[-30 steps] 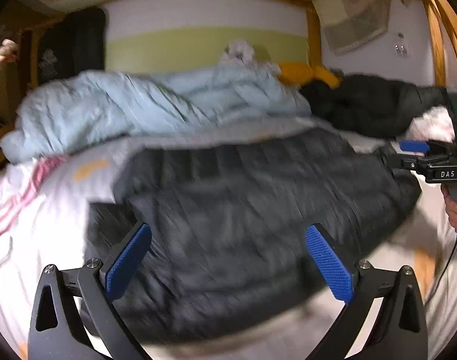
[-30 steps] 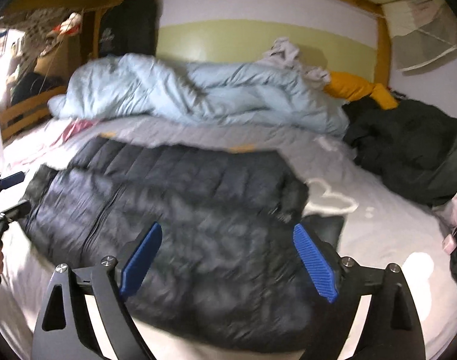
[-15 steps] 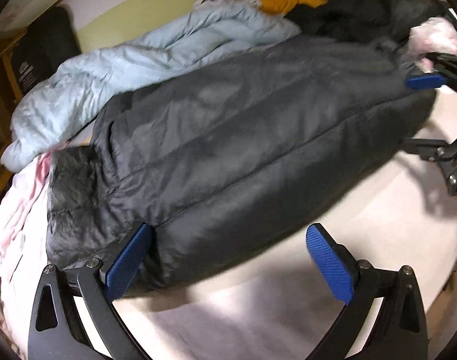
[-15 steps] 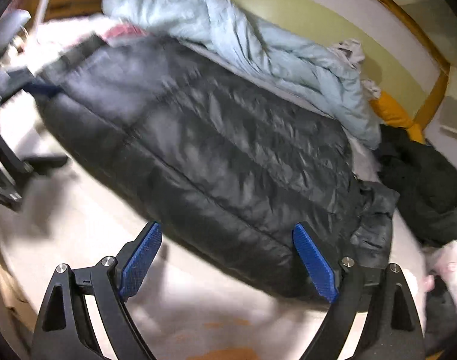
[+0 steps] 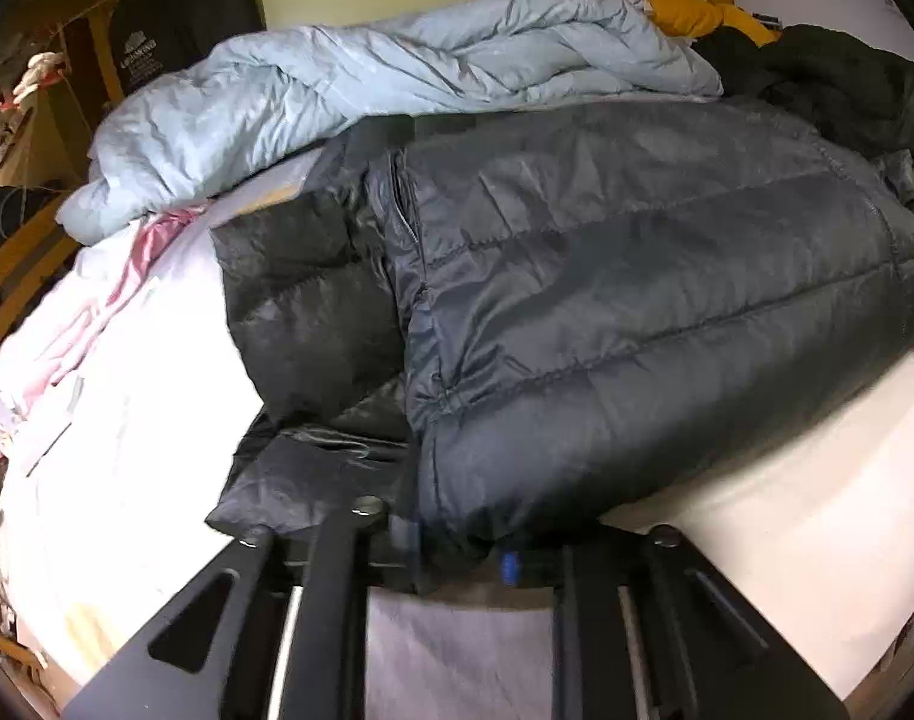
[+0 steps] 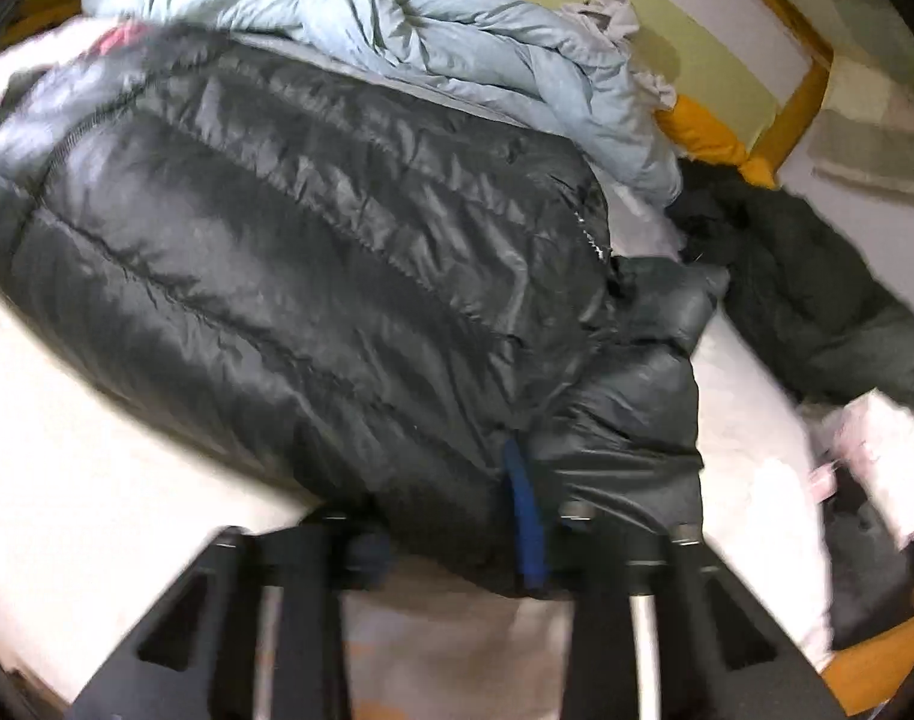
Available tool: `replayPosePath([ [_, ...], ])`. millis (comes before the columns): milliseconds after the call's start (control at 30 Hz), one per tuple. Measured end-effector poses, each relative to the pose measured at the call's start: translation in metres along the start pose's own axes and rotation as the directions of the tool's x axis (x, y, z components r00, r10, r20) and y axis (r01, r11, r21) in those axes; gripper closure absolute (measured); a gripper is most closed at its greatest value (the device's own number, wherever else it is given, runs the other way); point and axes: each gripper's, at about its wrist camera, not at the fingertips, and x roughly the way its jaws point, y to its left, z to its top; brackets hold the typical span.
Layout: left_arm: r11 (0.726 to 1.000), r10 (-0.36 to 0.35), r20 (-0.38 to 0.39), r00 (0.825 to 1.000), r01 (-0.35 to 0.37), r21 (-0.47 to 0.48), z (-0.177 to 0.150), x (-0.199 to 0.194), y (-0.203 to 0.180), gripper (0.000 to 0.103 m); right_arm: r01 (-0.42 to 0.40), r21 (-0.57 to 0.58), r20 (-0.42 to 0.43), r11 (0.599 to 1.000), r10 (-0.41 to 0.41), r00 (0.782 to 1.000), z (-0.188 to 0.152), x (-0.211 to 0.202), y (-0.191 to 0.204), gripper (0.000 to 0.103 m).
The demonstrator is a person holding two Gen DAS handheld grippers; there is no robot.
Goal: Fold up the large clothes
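A large dark grey quilted puffer jacket (image 5: 607,276) lies spread across the white bed, also in the right wrist view (image 6: 288,252). My left gripper (image 5: 457,546) is shut on the jacket's near hem at its left corner, by a darker sleeve (image 5: 312,324). My right gripper (image 6: 457,516) is shut on the hem at the other corner, beside the other sleeve (image 6: 637,384). Only slivers of the blue pads (image 6: 526,516) show through the fabric.
A crumpled pale blue duvet (image 5: 366,90) lies along the back of the bed. A second black coat (image 6: 817,276) lies at the right, with an orange pillow (image 6: 709,144) behind. Pink fabric (image 5: 96,312) lies left. The wooden bed frame (image 6: 799,102) edges the bed.
Both grippers were open above the jacket. They dropped to its near hem and closed on it, one at each corner.
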Motion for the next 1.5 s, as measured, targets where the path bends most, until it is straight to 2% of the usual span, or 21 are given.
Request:
replayPosePath([
  [133,0.996,-0.066,-0.030,0.997,0.064,-0.067,-0.013,-0.027,0.012,0.088,-0.096,0.055,0.009,0.994,0.095,0.995,-0.010,-0.021,-0.015,0.085],
  [267,0.995,-0.094,-0.063,0.994,0.092,-0.041,-0.043,-0.055,0.013,0.087,-0.179,0.018,-0.009,0.984,0.179,0.984,-0.044,-0.051,-0.007,0.084],
  [367,0.993,-0.119,-0.090,0.989,0.116,-0.038,-0.054,-0.074,0.016,0.085,-0.201,-0.025,-0.039,0.979,0.200,0.979,-0.060,-0.067,-0.001,0.083],
  [533,0.977,-0.194,-0.058,0.979,0.187,-0.104,-0.030,-0.101,0.039,0.079,-0.239,-0.051,-0.051,0.970,0.236,0.970,-0.043,-0.091,-0.014,0.078],
  [633,0.978,-0.199,-0.008,0.980,0.199,-0.056,-0.010,-0.114,0.049,0.075,-0.292,-0.029,-0.017,0.956,0.292,0.956,-0.017,-0.109,-0.037,0.074],
  [733,0.975,-0.216,-0.012,0.976,0.215,-0.062,0.022,-0.101,0.061,0.075,-0.328,-0.001,0.034,0.945,0.328,0.944,0.010,-0.117,-0.062,0.074],
  [833,0.970,-0.229,-0.014,0.973,0.226,-0.089,0.057,-0.077,0.069,0.075,-0.323,0.017,0.065,0.946,0.321,0.945,0.041,-0.103,-0.079,0.072],
  [1033,0.976,-0.182,0.025,0.983,0.184,-0.119,0.123,-0.025,0.072,0.075,-0.272,0.099,0.091,0.957,0.263,0.960,0.113,-0.039,-0.093,0.072],
  [1133,0.980,-0.161,0.009,0.987,0.161,-0.120,0.151,0.010,0.073,0.072,-0.251,0.127,0.111,0.960,0.238,0.965,0.144,-0.006,-0.097,0.072],
  [1233,0.980,-0.151,-0.006,0.989,0.149,-0.135,0.165,0.045,0.072,0.069,-0.240,0.144,0.131,0.960,0.222,0.966,0.165,0.024,-0.099,0.072],
  [1300,0.976,-0.159,0.012,0.987,0.159,-0.151,0.167,0.062,0.074,0.069,-0.223,0.158,0.192,0.962,0.192,0.962,0.171,0.037,-0.103,0.072],
  [1333,0.973,-0.168,0.037,0.985,0.172,-0.154,0.167,0.067,0.074,0.068,-0.196,0.191,0.286,0.962,0.136,0.948,0.167,0.033,-0.106,0.072],
  [1367,0.972,-0.170,0.064,0.983,0.178,-0.152,0.165,0.072,0.074,0.066,-0.178,0.213,0.346,0.961,0.096,0.933,0.162,0.028,-0.109,0.062],
  [1400,0.977,-0.161,0.067,0.985,0.168,-0.134,0.165,0.078,0.071,0.064,-0.162,0.236,0.394,0.958,0.058,0.917,0.157,0.021,-0.112,0.042],
  [1433,0.982,-0.151,0.053,0.987,0.156,-0.102,0.166,0.083,0.067,0.064,-0.158,0.259,0.437,0.953,0.031,0.899,0.150,0.011,-0.116,0.034],
  [1467,0.988,-0.138,0.052,0.989,0.141,-0.069,0.166,0.085,0.064,0.064,-0.186,0.275,0.480,0.943,0.032,0.876,0.143,0.000,-0.120,0.029],
  [1500,0.990,-0.124,0.068,0.990,0.127,-0.053,0.166,0.084,0.063,0.062,-0.224,0.277,0.511,0.934,0.054,0.858,0.137,-0.009,-0.123,0.029],
])
